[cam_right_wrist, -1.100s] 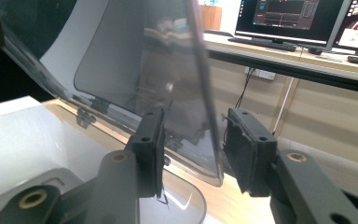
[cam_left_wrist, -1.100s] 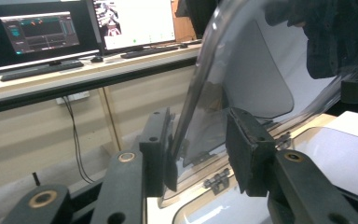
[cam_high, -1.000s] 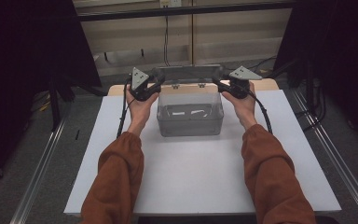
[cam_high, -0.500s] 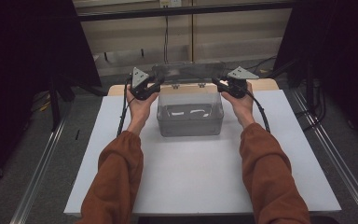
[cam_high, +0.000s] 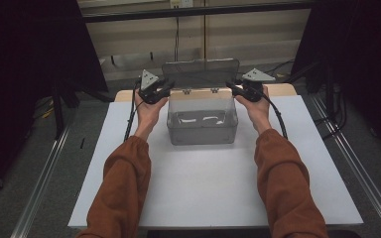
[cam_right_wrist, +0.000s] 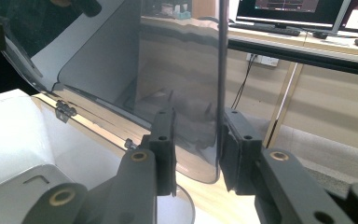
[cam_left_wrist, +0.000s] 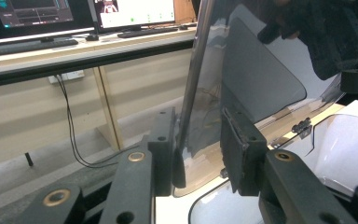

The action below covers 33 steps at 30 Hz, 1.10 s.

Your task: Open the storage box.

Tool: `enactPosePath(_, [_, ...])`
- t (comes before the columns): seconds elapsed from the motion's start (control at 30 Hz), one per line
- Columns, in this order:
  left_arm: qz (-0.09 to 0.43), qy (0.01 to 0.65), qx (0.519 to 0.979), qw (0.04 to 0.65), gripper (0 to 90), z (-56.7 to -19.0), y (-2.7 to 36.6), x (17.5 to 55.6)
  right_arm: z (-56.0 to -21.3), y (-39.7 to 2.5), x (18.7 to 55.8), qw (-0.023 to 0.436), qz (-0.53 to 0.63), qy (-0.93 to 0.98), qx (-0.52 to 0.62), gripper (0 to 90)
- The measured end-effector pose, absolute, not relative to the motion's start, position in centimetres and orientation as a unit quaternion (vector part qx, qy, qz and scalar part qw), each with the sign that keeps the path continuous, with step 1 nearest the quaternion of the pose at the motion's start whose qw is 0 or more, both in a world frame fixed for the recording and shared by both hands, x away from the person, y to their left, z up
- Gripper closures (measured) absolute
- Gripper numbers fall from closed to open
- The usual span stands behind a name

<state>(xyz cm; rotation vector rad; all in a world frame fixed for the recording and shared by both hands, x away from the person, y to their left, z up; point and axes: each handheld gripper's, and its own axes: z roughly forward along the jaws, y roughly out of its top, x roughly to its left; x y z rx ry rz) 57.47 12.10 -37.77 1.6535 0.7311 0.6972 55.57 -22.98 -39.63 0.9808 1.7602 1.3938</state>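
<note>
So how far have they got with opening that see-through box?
Mostly there, it seems. The clear box has its lid raised upright on its hinges. The left gripper and right gripper each straddle a side edge of it, jaws not visibly clamped. What is left is probably letting go or tipping it further back.

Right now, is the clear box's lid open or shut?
Open. The lid stands upright behind the clear box, hinged along the back edge, its side edges between the jaws of the left gripper and right gripper.
</note>
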Motion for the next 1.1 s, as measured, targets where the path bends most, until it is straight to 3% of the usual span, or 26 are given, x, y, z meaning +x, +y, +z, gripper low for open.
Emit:
enactPosePath(0.23, [0.294,0.315,0.726,0.536,64.2,-38.6,11.7,58.1,-39.7,-23.1,55.9,0.337,0.529,0.679,0.382,71.4])
enactPosePath(0.37, [0.279,0.333,0.709,0.555,63.8,-38.8,11.8,58.4,-39.9,-23.2,56.1,0.335,0.528,0.68,0.382,72.5])
enactPosePath(0.57, [0.288,0.324,0.74,0.515,64.8,-39.3,11.6,58.8,-40.3,-23.3,56.2,0.336,0.521,0.682,0.388,74.1])
enactPosePath(1.1, [0.261,0.351,0.729,0.527,67.3,-39.9,11.6,60.2,-40.5,-23.3,57.4,0.32,0.523,0.68,0.402,74.8])
